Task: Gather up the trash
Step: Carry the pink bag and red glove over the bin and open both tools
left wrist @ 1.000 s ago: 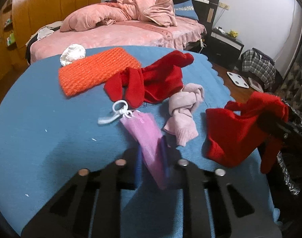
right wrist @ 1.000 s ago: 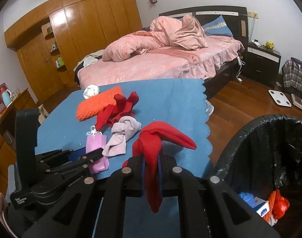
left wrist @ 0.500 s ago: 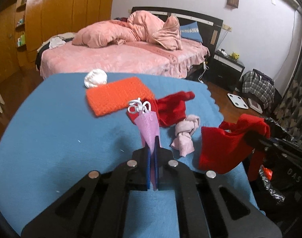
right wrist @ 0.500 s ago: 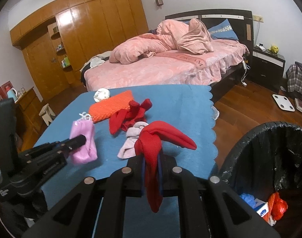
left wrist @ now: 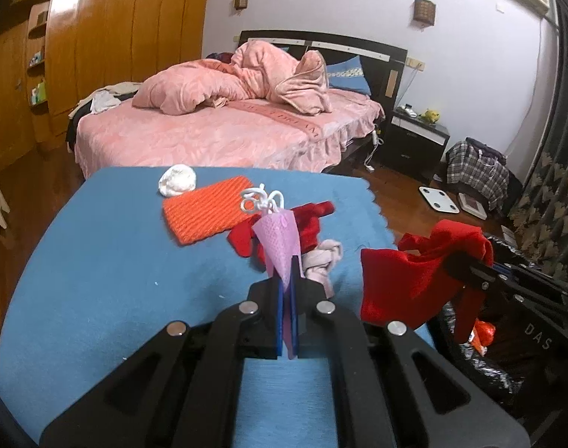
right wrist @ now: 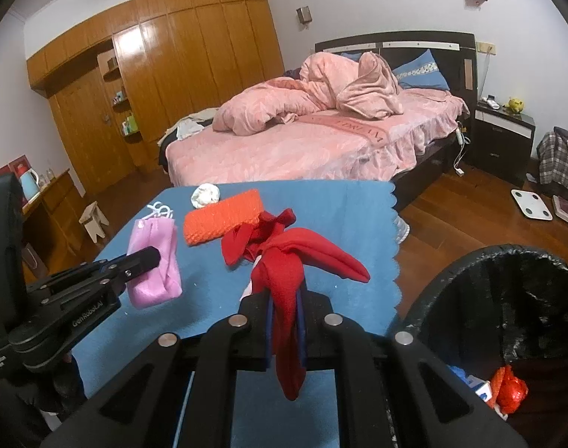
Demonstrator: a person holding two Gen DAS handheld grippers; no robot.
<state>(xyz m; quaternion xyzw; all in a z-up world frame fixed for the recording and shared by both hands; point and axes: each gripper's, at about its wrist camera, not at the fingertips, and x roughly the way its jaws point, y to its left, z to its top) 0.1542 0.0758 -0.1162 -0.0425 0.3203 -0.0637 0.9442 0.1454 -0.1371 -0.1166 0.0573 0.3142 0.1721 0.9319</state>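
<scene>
My left gripper [left wrist: 286, 291] is shut on a pink mesh pouch [left wrist: 278, 242] with a white cord loop, held above the blue table [left wrist: 97, 268]; the pouch also shows in the right wrist view [right wrist: 155, 261]. My right gripper [right wrist: 285, 310] is shut on a red cloth [right wrist: 302, 257], held near the table's right edge beside the black-lined trash bin [right wrist: 508, 298]; the red cloth also shows in the left wrist view [left wrist: 414, 276]. On the table lie an orange knitted piece [left wrist: 209, 212], another red cloth [left wrist: 306, 224], a pale pink cloth [left wrist: 323, 261] and a white ball [left wrist: 177, 181].
The bin holds an orange-red bag [right wrist: 508, 388] and a blue-white box [right wrist: 470, 382]. A pink bed [left wrist: 227, 130] stands behind the table. A nightstand [left wrist: 414, 142], a scale [left wrist: 438, 199] and a plaid bag [left wrist: 478, 168] are on the wood floor at right.
My left gripper closed on the pink pouch and lifted it off the table, rising higher. My right gripper kept hold of the red cloth and rose slightly.
</scene>
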